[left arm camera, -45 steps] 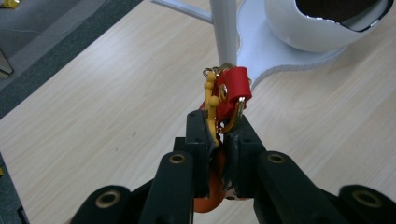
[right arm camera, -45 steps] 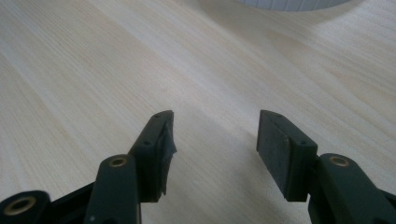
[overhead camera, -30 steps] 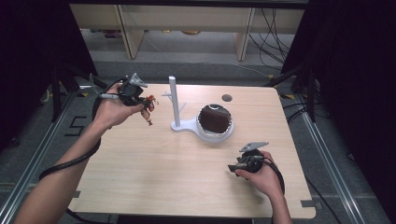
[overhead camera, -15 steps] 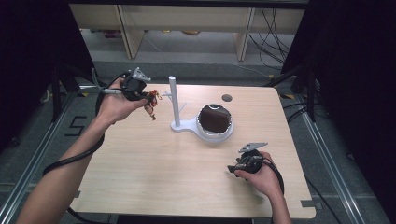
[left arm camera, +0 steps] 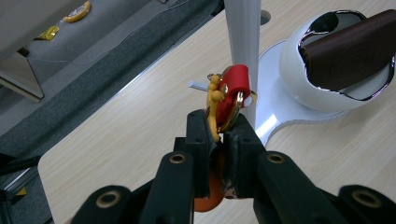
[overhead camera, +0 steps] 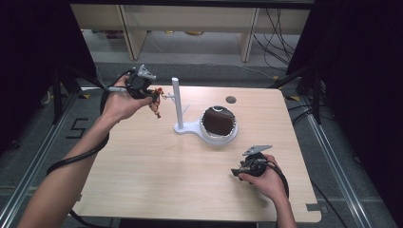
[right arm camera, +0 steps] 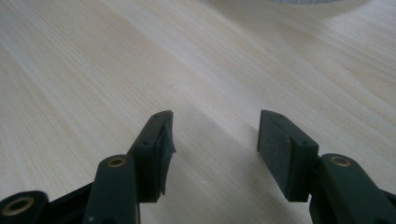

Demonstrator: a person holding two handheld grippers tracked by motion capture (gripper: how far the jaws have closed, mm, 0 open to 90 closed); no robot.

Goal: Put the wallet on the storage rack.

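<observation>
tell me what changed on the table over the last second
The left gripper, its jaws shut on the red and yellow keychain, carried it rightward toward the white stand's post; it is now beside the post's small peg. The right gripper kept resting open on the table, and the bowl stayed put.

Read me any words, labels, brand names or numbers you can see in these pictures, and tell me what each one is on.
No readable text on the table, the white stand, the keychain or the dark brown thing in the bowl.
A mark like "5" on the floor left of the table: too blurred to be sure.
Yellow things on the floor: too blurred to read.
</observation>
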